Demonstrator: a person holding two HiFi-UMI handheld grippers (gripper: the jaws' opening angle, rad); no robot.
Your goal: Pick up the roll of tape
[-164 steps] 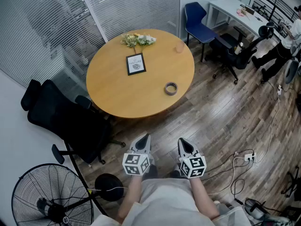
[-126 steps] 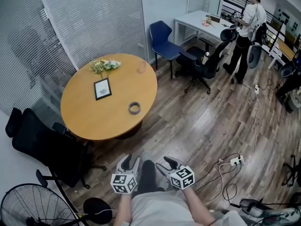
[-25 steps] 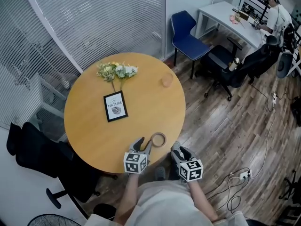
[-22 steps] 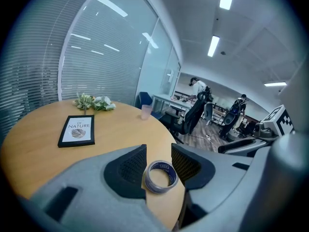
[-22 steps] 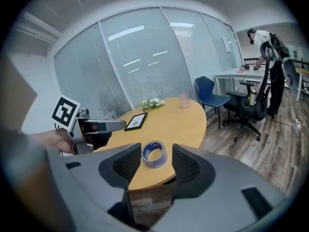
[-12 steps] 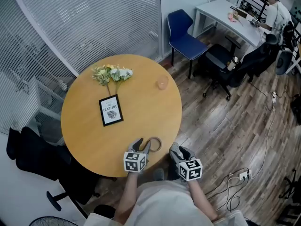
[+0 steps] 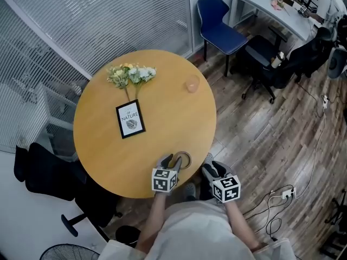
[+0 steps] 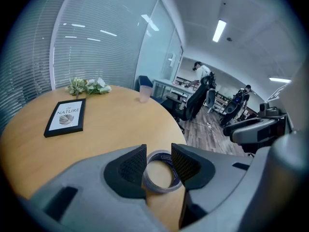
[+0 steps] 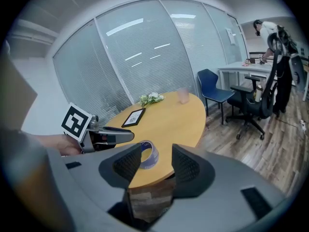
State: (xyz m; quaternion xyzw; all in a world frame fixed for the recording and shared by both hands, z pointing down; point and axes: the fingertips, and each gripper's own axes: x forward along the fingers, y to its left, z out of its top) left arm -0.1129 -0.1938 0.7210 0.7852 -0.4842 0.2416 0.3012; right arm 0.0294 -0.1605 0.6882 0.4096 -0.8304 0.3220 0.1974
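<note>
Round wooden table (image 7: pixel 162 104), glass-walled office, plank floor.

- Flowers (image 7: pixel 130 73): table's 11 o'clock.
- Framed print (image 7: pixel 130 118): between centre and 9 o'clock.
- Cup (image 7: pixel 191 84): 1 o'clock.
- Roll of tape (image 7: pixel 184 158): 6 o'clock, near the table edge, lying flat with its hole facing up.
- Left gripper (image 7: pixel 173 161): jaws apart and holding nothing. The roll sits at their 12 o'clock, with one jaw on each side of the ring. Whether either jaw touches it cannot be told.
- Right gripper (image 7: pixel 210 164): jaws apart and empty, off the table edge over the floor. The roll lies at its 11 o'clock, and this gripper is the farther of the two.

Judgement: the left gripper is placed for the grasp, and closing across the ring looks like the next step.
</note>
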